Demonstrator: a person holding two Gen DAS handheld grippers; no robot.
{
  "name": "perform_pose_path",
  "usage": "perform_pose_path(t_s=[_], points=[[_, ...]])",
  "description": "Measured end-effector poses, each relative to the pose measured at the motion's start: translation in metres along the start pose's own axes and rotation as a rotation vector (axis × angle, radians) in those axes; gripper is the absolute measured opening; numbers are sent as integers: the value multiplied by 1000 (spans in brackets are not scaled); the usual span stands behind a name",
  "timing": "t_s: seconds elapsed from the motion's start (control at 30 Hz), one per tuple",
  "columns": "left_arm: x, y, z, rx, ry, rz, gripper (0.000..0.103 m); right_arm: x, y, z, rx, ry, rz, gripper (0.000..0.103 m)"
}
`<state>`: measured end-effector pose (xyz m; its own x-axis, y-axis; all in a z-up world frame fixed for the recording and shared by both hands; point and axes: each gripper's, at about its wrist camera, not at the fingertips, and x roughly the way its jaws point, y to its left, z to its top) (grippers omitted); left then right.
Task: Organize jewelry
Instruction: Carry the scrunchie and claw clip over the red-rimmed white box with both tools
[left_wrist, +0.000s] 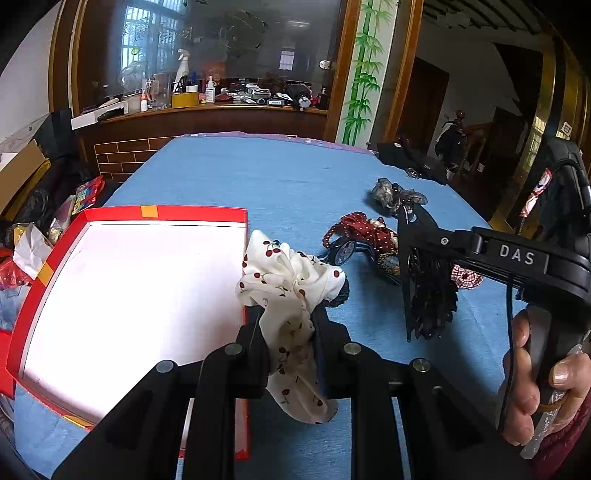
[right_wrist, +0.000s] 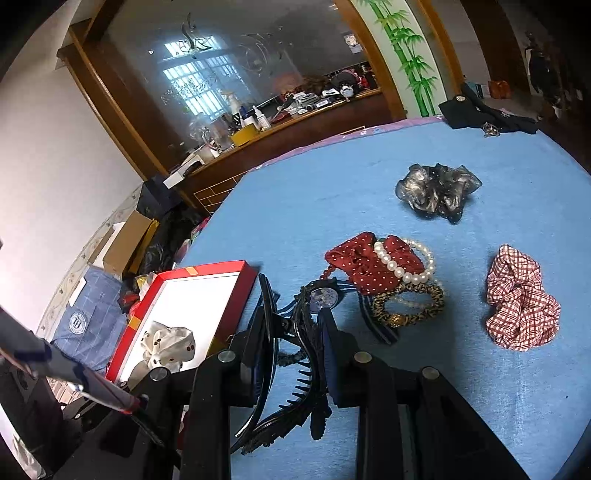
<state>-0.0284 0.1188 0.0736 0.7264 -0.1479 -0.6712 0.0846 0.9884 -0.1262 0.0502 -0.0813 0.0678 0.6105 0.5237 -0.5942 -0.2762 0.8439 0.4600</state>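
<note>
My left gripper (left_wrist: 286, 317) is shut on a white cherry-print scrunchie (left_wrist: 291, 280), which hangs over the right edge of a red box with a white inside (left_wrist: 129, 288). The right wrist view shows that scrunchie (right_wrist: 168, 341) over the box's near corner (right_wrist: 236, 291). My right gripper (right_wrist: 295, 317) is shut on a black toothed hair clip (right_wrist: 306, 369), lifted off the blue cloth. In the left wrist view, that clip (left_wrist: 430, 299) hangs to the right of the box. No other item shows inside the box.
On the blue cloth (right_wrist: 443, 387) lie a red dotted scrunchie (right_wrist: 365, 266), a pearl bracelet (right_wrist: 406, 262), a leopard hair tie (right_wrist: 410, 306), a grey scrunchie (right_wrist: 437, 192) and a red plaid scrunchie (right_wrist: 521, 299). Dark cloth (right_wrist: 484, 114) lies at the far edge.
</note>
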Motion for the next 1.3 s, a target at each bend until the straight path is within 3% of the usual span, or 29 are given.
perform_pose_path(t_s=[0.57,0.9,1.3], points=[[-14,61,3,-47,-36,60,19,27,66,-11,-62,71,84,29],[-29,116,16,-76,-52,132,19,52,117,3,-117,99,128,29],[-27,162,36,-92,-47,183,20,83,149,14,-126,141,151,29]])
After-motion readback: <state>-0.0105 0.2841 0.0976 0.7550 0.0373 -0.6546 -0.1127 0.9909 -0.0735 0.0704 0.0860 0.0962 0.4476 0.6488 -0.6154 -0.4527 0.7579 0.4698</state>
